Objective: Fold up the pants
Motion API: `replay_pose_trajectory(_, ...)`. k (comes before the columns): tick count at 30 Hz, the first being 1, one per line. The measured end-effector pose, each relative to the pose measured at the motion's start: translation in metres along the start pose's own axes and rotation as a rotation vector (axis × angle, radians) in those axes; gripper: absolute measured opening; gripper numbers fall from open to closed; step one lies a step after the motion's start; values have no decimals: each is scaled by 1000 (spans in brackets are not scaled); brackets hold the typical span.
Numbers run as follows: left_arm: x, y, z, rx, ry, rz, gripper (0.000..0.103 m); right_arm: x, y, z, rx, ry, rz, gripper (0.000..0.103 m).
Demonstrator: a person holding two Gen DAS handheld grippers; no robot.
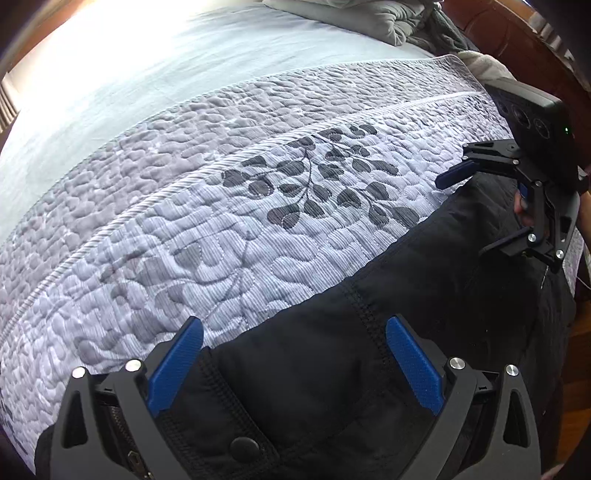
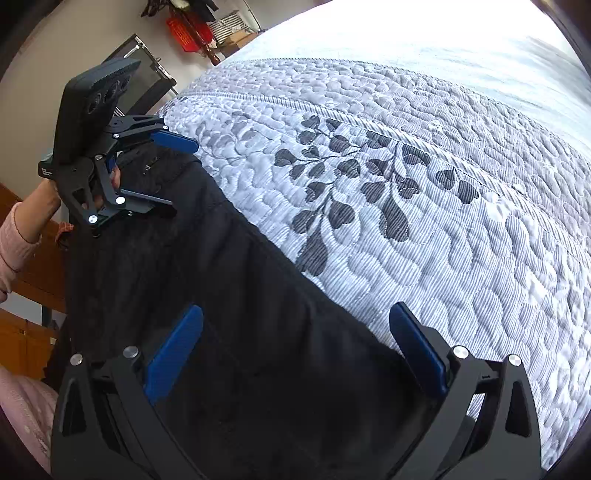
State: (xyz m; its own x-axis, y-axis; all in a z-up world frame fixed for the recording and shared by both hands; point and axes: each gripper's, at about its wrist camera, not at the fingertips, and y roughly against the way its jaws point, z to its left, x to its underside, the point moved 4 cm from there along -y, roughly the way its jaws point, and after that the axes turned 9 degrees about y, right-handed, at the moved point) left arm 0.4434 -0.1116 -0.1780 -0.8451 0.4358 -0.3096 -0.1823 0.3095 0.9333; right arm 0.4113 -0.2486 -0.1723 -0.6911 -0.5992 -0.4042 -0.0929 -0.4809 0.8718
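Black pants [image 1: 369,332] lie along the near edge of a quilted bed; they also show in the right wrist view [image 2: 221,277]. A snap button [image 1: 244,447] and a zipper mark the waist end under my left gripper [image 1: 293,332], which is open with its blue pads astride the fabric. My right gripper [image 2: 295,321] is open over the other end of the pants. Each gripper shows in the other's view, the right one [image 1: 465,210] and the left one [image 2: 177,173], both open above the pants.
The grey-white quilt [image 1: 258,229] with a dark leaf print covers the bed. A pale blue sheet [image 1: 147,74] and pillows [image 1: 369,18] lie beyond. A wooden headboard [image 1: 517,48] stands at the right. A red basket [image 2: 184,29] and furniture stand past the bed.
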Motion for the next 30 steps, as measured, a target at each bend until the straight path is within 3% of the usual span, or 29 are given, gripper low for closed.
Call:
replay_pose_trajectory(5, -8, -19, -6, -9, -34, 28, 99, -1, -14, -5, 5, 51, 9, 100)
replay_pose_trajectory(7, -9, -25, -11, -12, -55, 34, 99, -4, -21, -1, 44, 99, 17, 94)
replay_pose_trajectory(10, -11, -26, -17, -15, -91, 25, 99, -2, -19, 4, 53, 143, 27, 68)
replay_pose_trajectory(11, -12, -25, -18, -14, -100, 23, 99, -3, -19, 5, 39, 142, 34, 54)
replay_pose_trajectory(13, -15, -26, -21, 2, -116, 28, 99, -1, -14, 9, 55, 163, 46, 41)
replay_pose_trajectory(15, -18, -27, -25, 12, -131, 36, 99, 1, -11, 14, 62, 190, 43, 16)
replay_pose_trajectory(16, -19, -27, -27, 17, -142, 38, 99, 2, -8, 17, 65, 196, 34, 13)
replay_pose_trajectory(18, -23, -27, -31, 38, -167, 41, 99, 7, 5, 22, 79, 204, 2, 8)
replay_pose_trajectory(25, -28, -34, -48, 118, -243, 92, 99, 14, 38, 39, 123, 225, -152, 6)
replay_pose_trajectory(30, -18, -35, -65, 248, -272, 189, 99, 13, 50, 47, 138, 219, -212, 6)
